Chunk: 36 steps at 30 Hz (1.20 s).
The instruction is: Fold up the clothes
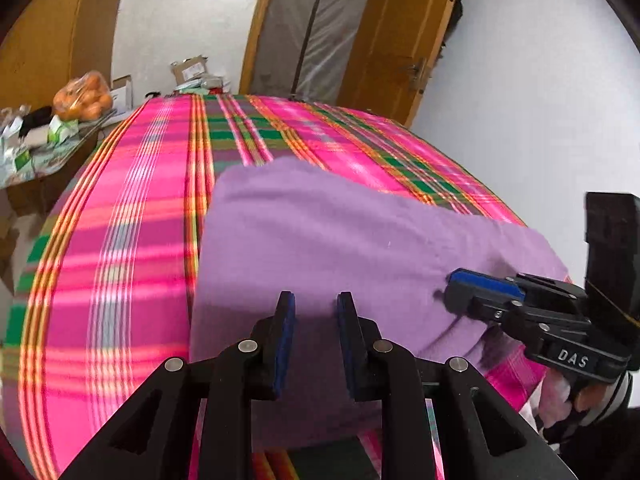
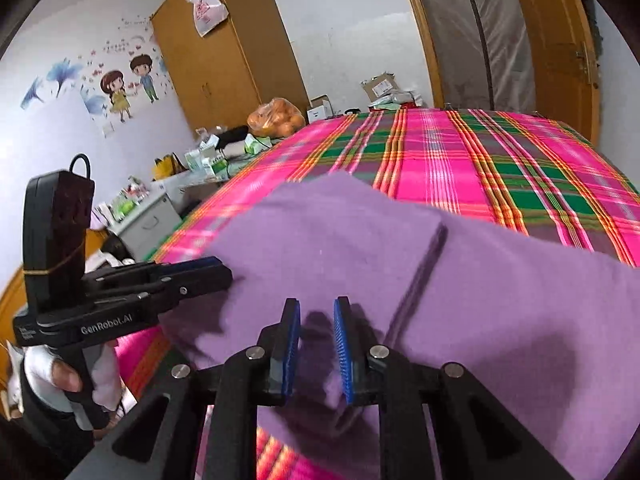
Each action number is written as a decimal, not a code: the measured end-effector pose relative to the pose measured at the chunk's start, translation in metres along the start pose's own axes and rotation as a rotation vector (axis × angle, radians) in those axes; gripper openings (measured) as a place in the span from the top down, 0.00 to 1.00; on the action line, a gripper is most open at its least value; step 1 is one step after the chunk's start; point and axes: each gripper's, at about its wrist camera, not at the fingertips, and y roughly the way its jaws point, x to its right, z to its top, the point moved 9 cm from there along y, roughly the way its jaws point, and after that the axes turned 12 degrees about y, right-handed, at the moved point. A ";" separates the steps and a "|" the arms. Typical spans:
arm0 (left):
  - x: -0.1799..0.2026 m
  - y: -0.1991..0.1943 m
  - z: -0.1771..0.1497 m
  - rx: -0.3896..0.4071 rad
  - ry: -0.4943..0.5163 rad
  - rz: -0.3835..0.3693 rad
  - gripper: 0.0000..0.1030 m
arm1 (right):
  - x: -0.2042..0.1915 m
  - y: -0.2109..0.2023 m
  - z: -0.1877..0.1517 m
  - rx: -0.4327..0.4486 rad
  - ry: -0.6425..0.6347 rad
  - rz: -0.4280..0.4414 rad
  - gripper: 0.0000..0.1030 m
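A purple garment [image 1: 320, 240] lies partly folded on a bed with a pink and green plaid sheet [image 1: 120, 220]. In the right wrist view the garment [image 2: 340, 248] has a folded layer on the left with its edge running down the middle. My left gripper [image 1: 316, 300] is a little open over the garment's near edge, with nothing between the pads. My right gripper [image 2: 317, 308] is a little open with a bit of purple cloth low between the fingers, not clamped. The right gripper also shows in the left wrist view [image 1: 460, 284], resting on the garment's right part.
A cluttered side table [image 2: 208, 164] with a bag of oranges [image 2: 276, 118] stands left of the bed. A wooden wardrobe [image 2: 224, 48] and a door [image 2: 560, 40] are behind. A white wall [image 1: 520, 120] runs along the bed's right side.
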 end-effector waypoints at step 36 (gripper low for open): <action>-0.048 0.003 0.022 -0.042 -0.101 0.021 0.78 | 0.012 -0.014 0.012 0.063 0.072 0.020 0.79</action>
